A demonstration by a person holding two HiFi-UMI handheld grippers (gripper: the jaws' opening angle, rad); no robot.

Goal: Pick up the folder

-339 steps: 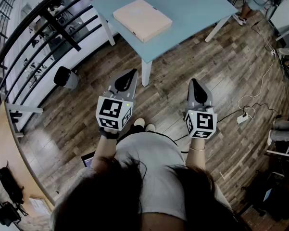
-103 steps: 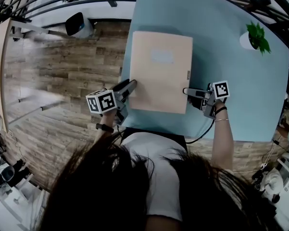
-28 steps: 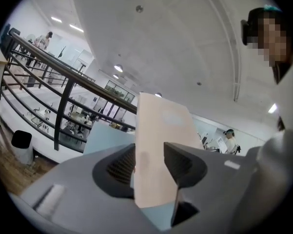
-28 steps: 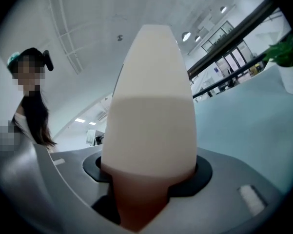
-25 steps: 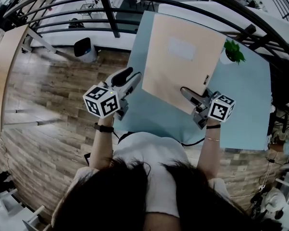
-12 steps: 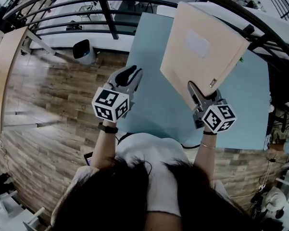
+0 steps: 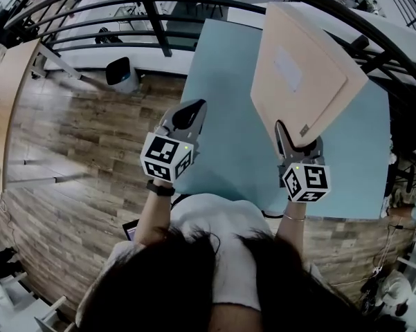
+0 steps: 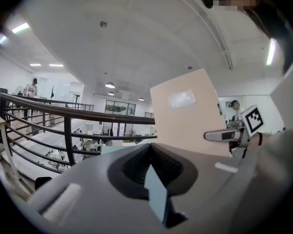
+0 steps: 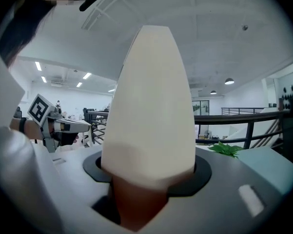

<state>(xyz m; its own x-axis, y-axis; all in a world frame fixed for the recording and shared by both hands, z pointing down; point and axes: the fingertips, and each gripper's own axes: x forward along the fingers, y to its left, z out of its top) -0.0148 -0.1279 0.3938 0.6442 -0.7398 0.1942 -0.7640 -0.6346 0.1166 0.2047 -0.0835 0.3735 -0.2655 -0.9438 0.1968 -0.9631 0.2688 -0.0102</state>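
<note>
Gripping beige folder (image 7: 301, 75) corner above table (image 7: 228, 144): right gripper (image 7: 297, 138); left gripper (image 7: 192, 109) closed, empty.

Left gripper (image 7: 194, 108), centre-left in the head view, points up-frame, jaws pressed together with nothing between them; right gripper (image 7: 296, 138), centre-right, is clamped on the lower corner of the folder (image 7: 301, 68).

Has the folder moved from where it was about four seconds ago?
Yes. The folder lay flat on the table; now it is lifted off it, tilted up and shifted toward the table's right side, held by the right hand-held gripper.
</note>
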